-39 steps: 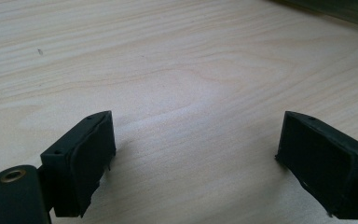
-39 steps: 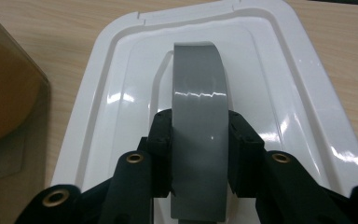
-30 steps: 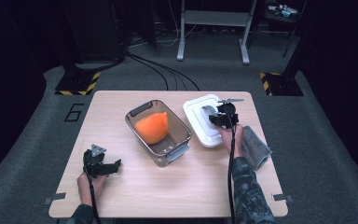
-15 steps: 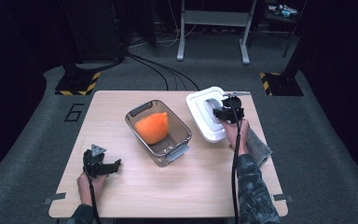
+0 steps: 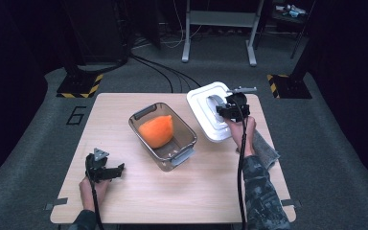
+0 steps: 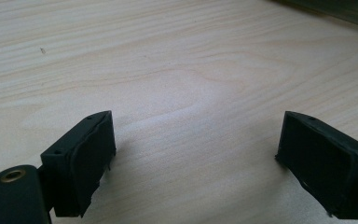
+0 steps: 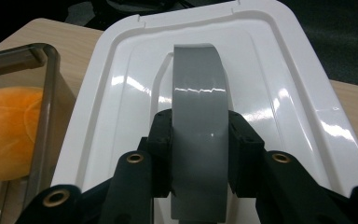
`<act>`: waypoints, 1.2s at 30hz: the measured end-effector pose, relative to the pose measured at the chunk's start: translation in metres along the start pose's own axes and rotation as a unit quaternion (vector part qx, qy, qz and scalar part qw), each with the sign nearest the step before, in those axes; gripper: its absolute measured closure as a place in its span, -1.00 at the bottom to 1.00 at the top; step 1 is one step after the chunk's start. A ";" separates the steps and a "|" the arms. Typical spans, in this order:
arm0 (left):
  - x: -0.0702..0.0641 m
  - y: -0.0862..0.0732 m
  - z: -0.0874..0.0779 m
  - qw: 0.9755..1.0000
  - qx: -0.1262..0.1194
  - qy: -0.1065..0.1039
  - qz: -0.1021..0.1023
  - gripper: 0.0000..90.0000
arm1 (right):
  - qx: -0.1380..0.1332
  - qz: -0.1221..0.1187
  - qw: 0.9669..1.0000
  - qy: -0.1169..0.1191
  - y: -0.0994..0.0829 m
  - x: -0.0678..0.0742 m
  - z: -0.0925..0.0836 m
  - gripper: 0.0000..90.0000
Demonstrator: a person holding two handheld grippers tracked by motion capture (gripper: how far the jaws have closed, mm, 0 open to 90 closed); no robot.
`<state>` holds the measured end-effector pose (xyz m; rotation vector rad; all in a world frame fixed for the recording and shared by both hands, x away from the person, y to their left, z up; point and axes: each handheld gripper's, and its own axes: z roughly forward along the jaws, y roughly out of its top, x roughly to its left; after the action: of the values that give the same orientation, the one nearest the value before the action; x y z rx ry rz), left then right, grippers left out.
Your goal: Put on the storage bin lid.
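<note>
White lid (image 5: 211, 112) hangs tilted at the surface's (image 5: 124, 191) two o'clock in the high view, right gripper (image 5: 230, 111) clamped on its handle; the box (image 5: 163, 136) with the orange thing (image 5: 156, 131) sits centre. Left gripper (image 6: 196, 154), in its own view, rests released over bare wood. Right gripper view: pads (image 7: 161, 140) pinch the grey handle (image 7: 198, 116). Level the lid, align its corners over the box, then lower squarely.

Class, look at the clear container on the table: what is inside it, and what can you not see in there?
Inside the container lies an orange cloth, bunched toward its far end; the near floor shows bare through the clear wall. Whatever sits beneath the cloth is covered.
</note>
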<state>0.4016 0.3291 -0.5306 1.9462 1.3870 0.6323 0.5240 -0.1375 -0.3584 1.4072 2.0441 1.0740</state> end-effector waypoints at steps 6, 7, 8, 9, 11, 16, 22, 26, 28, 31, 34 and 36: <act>0.000 0.000 0.000 1.000 0.000 0.001 0.000 -0.76 | -0.004 -0.010 1.000 0.011 0.008 0.016 -0.006 0.48; 0.000 0.000 0.000 1.000 0.000 0.000 0.001 -0.76 | -0.004 -0.012 1.000 0.014 0.010 0.018 -0.007 0.48; 0.000 0.000 0.000 1.000 0.000 0.001 0.000 -0.76 | -0.004 -0.017 1.000 0.015 0.010 0.020 -0.007 0.48; 0.000 0.000 0.000 1.000 0.000 0.001 0.001 -0.76 | -0.005 -0.018 1.000 0.019 0.012 0.023 -0.008 0.48; 0.000 0.000 0.000 1.000 0.000 0.000 0.000 -0.76 | -0.005 -0.019 1.000 0.024 0.013 0.029 -0.008 0.48; 0.000 0.000 0.000 1.000 0.002 0.000 0.001 -0.76 | -0.004 -0.026 0.999 0.036 0.016 0.042 -0.008 0.48; 0.000 0.000 0.000 1.000 0.001 0.000 0.001 -0.76 | -0.002 -0.031 0.998 0.056 0.017 0.059 -0.008 0.48; 0.000 0.000 0.000 1.000 0.001 0.001 0.001 -0.76 | -0.003 -0.038 0.997 0.069 0.018 0.071 -0.007 0.48; 0.000 0.000 0.000 1.000 0.002 0.001 0.001 -0.76 | -0.001 -0.040 0.996 0.074 0.018 0.077 -0.005 0.48; 0.000 0.000 0.000 1.000 0.002 0.000 0.001 -0.76 | 0.003 -0.042 0.996 0.083 0.017 0.085 -0.002 0.48; 0.000 0.000 0.000 1.000 0.002 0.000 0.001 -0.76 | 0.006 -0.044 0.995 0.089 0.016 0.093 0.000 0.48; 0.000 0.000 0.000 1.000 0.002 0.000 0.001 -0.76 | 0.007 -0.044 0.994 0.095 0.016 0.099 0.002 0.48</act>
<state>0.4013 0.3293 -0.5303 1.9508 1.3867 0.6312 0.4965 -0.0434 -0.3395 1.2505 2.2282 1.1979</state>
